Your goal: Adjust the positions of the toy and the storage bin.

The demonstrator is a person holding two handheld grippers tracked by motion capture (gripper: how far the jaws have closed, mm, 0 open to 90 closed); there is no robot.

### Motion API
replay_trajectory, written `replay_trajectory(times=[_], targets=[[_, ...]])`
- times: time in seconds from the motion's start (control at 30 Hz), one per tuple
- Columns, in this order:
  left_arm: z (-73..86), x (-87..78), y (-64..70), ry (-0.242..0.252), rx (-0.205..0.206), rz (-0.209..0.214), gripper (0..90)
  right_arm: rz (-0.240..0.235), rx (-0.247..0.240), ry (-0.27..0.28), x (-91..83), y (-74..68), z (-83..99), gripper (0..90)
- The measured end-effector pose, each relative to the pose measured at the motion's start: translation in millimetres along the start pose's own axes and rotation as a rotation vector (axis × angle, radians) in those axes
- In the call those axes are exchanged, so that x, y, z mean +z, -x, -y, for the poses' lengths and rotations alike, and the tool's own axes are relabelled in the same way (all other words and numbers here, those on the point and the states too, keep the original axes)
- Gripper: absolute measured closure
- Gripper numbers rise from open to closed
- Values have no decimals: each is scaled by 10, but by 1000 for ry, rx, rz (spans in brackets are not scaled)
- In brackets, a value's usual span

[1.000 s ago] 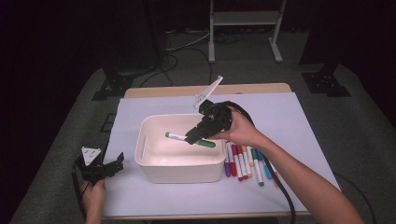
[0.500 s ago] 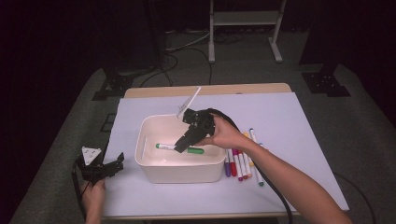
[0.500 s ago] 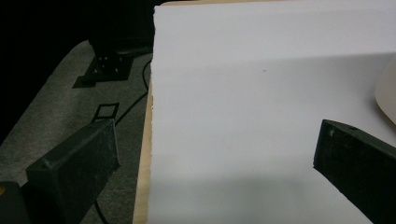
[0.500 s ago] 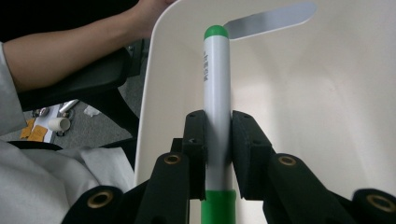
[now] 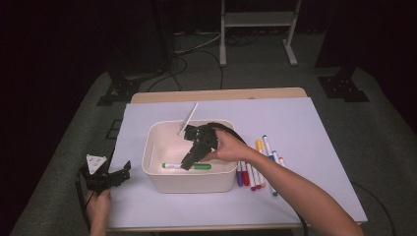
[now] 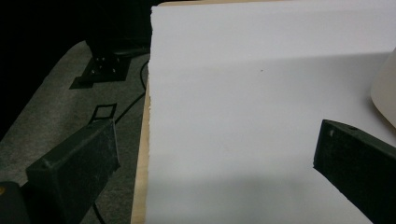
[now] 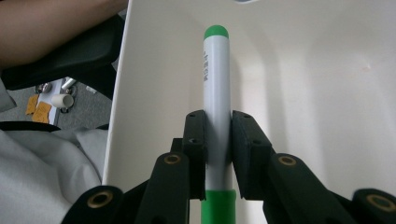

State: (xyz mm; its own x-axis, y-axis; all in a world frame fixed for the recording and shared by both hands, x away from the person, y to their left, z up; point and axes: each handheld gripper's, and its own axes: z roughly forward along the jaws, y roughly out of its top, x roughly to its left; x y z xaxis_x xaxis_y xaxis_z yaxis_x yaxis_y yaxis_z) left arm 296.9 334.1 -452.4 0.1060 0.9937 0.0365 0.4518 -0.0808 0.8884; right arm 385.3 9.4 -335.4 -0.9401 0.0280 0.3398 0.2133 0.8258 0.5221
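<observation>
At about eight o'clock on the worktop (image 5: 305, 123), the left tongs (image 5: 118, 173) rest at the edge of the white sheet, jaws spread wide with nothing between them; in the left gripper view only bare paper lies between the two black jaws; toward the centre stands one white bin (image 5: 157, 169), and inside it, along its near wall, lies one green marker (image 5: 169, 166), white-barrelled with a green cap; the right tongs (image 5: 188, 163) reach down into the bin and are clamped on that marker; the right gripper view shows small dark print along the barrel, too fine to read; at about four o'clock, just beside the bin, lies a row of markers (image 5: 255, 167), roughly seven, caps in purple, red, orange, blue and green.
</observation>
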Motion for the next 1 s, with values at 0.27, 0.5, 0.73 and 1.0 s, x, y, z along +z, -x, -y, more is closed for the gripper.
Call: replay_trajectory(times=[0.27,0.5,0.73,1.0], targets=[[-1,-1,1,-4,0,2,0,-4,8,-41,107,11,16,755],[0,2,3,1,1,2,0,5,5,-66,137,-9,16,753],[0,2,2,1,1,4,0,18,10,-69,117,-45,13,692],[0,-3,3,-1,1,7,0,65,16,30,-293,-163,117,645]])
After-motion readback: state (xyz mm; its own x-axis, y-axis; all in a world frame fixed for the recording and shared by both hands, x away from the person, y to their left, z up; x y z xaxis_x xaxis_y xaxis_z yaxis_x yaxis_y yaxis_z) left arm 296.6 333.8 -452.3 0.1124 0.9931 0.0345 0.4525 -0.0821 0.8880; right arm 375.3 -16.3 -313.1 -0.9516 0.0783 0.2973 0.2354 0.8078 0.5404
